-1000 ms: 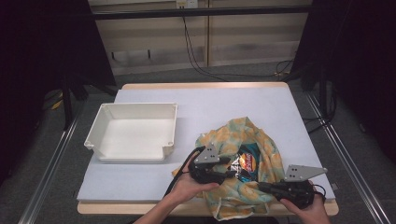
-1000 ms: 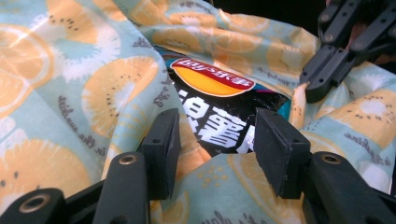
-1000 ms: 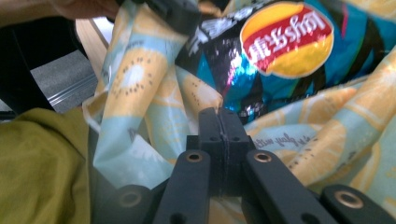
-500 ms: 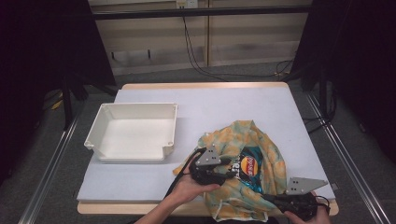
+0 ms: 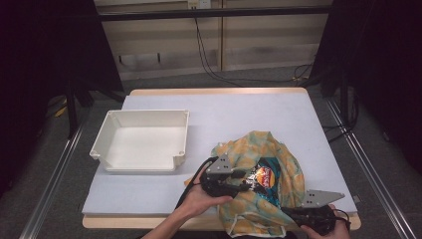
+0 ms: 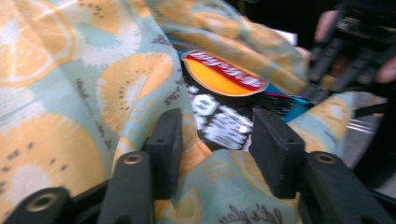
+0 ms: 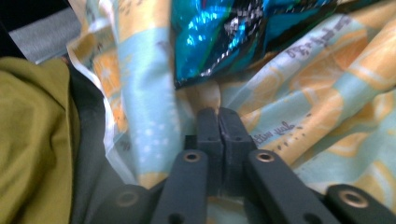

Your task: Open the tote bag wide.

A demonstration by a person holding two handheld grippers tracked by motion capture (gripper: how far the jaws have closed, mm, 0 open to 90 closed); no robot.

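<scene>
Partly legible "let's plan" marks cloth (image 6: 70,93) pinched by right gripper (image 7: 217,122); left gripper (image 6: 215,140) agape.

Both grippers are black: the left gripper (image 5: 238,180) and the right gripper (image 5: 293,215) each carry a grey three-cornered plate drilled with small holes, and a black cable loops from the left one. Their jaws are blocky pads on arms fastened with brass-coloured screws. An olive-green garment (image 7: 32,140), possibly the person's clothing, shows in the right gripper view.
</scene>
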